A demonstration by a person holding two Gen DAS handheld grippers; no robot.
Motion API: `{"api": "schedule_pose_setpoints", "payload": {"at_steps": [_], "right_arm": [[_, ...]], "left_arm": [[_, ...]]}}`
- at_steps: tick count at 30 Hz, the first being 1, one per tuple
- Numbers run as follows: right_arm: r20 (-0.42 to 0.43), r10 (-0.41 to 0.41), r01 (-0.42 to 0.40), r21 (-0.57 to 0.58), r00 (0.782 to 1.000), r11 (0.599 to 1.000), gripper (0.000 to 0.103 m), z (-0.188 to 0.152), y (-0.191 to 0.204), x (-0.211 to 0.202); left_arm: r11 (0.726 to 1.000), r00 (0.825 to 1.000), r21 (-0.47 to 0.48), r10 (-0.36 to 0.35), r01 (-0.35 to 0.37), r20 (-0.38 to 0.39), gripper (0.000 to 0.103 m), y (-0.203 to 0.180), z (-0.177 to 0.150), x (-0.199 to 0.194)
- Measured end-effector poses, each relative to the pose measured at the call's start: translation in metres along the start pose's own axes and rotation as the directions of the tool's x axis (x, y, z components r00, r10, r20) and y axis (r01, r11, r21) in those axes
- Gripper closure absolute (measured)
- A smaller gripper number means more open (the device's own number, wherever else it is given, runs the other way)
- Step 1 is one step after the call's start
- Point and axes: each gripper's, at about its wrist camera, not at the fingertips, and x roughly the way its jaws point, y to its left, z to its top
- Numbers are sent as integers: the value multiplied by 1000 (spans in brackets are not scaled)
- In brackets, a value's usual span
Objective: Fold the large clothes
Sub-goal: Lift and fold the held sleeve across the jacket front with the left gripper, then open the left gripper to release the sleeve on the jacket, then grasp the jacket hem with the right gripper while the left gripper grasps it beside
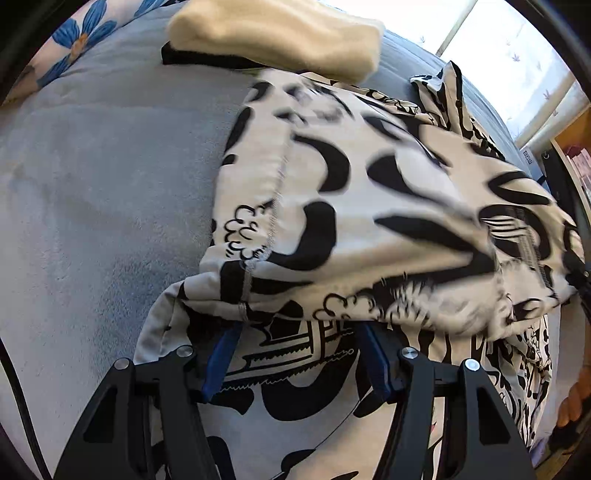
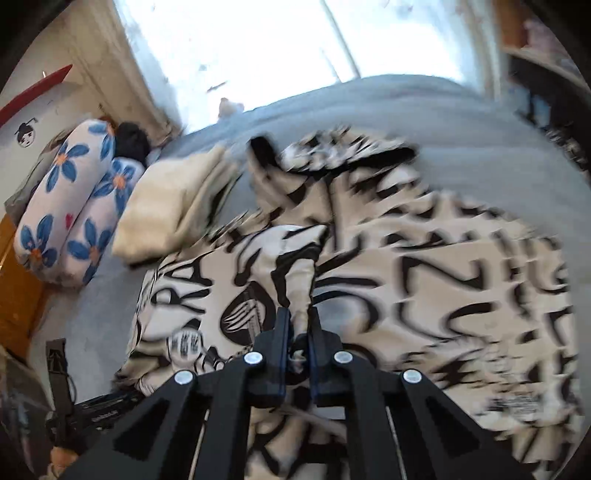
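A large white garment with bold black print (image 1: 369, 206) lies on a grey bed cover (image 1: 92, 184). In the left wrist view my left gripper (image 1: 295, 332) is open, its blue-padded fingers (image 1: 221, 362) spread wide, tips tucked under a folded-over flap of the garment. In the right wrist view the garment (image 2: 424, 280) spreads across the bed, blurred by motion. My right gripper (image 2: 298, 317) is shut on a bunched ridge of the garment that rises between its fingers.
A folded cream blanket (image 1: 277, 33) lies on something black beyond the garment, also seen in the right wrist view (image 2: 166, 206). Blue-flowered pillows (image 2: 74, 206) lie at the left. A bright window (image 2: 240, 48) is behind the bed. A shelf (image 1: 576, 155) stands at right.
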Motion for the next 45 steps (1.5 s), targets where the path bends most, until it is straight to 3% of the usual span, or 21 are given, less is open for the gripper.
{"api": "schedule_pose_setpoints", "payload": {"at_steps": [3, 6, 7, 11, 16, 19, 21, 24, 29, 31, 34, 37, 40, 43, 45], "right_arm": [[-109, -45, 50, 43, 993, 998, 94, -18, -27, 13], [-276, -73, 106, 106, 958, 989, 89, -49, -55, 46], [-291, -61, 102, 127, 955, 987, 85, -54, -60, 49], [-225, -29, 74, 192, 974, 979, 68, -58, -75, 26], [-153, -78, 100, 142, 985, 985, 68, -43, -67, -3], [-132, -66, 76, 73, 989, 994, 68, -42, -46, -10], [-137, -52, 57, 33, 989, 998, 68, -44, -27, -6], [-153, -2, 0, -15, 988, 1000, 68, -47, 1, 4], [-209, 73, -107, -159, 975, 981, 68, -65, 61, 33], [-253, 32, -93, -229, 967, 969, 68, -75, 73, 53], [-236, -118, 45, -294, 965, 955, 74, -77, 62, 74], [-189, -176, 127, -244, 966, 961, 82, -62, 31, 77], [-174, -173, 142, -177, 969, 974, 85, -47, 7, 74], [-217, -119, 89, -142, 969, 986, 84, -39, -1, 67], [-220, -77, 53, -117, 972, 992, 82, -31, -7, 55]], "left_arm": [[999, 1000, 37, 5, -6, 4, 42, -2, -4, -3], [997, 1000, 69, 17, -17, -3, 42, -5, -7, -5], [997, 1000, 76, 16, -15, -12, 42, -4, -8, -7], [995, 998, 92, -35, 39, -43, 42, -4, -10, -24], [988, 998, 154, -40, 34, 40, 42, -13, -1, -68], [983, 994, 181, -36, 17, 106, 42, -24, 12, -85], [982, 993, 191, -13, -10, 117, 42, -33, 22, -82], [974, 995, 225, -28, 5, 99, 42, -52, 27, -65], [954, 998, 298, -24, 8, 50, 42, -90, 10, -20], [948, 999, 316, 14, -26, 40, 42, -100, 3, -1], [942, 996, 324, 71, -84, 53, 42, -107, -1, 22], [944, 994, 314, 88, -103, 63, 42, -108, 1, 35], [946, 993, 303, 93, -113, 78, 39, -108, 5, 42], [940, 993, 321, 104, -118, 59, 37, -110, 6, 40], [941, 997, 329, 78, -78, 12, 37, -110, 9, 35]]}}
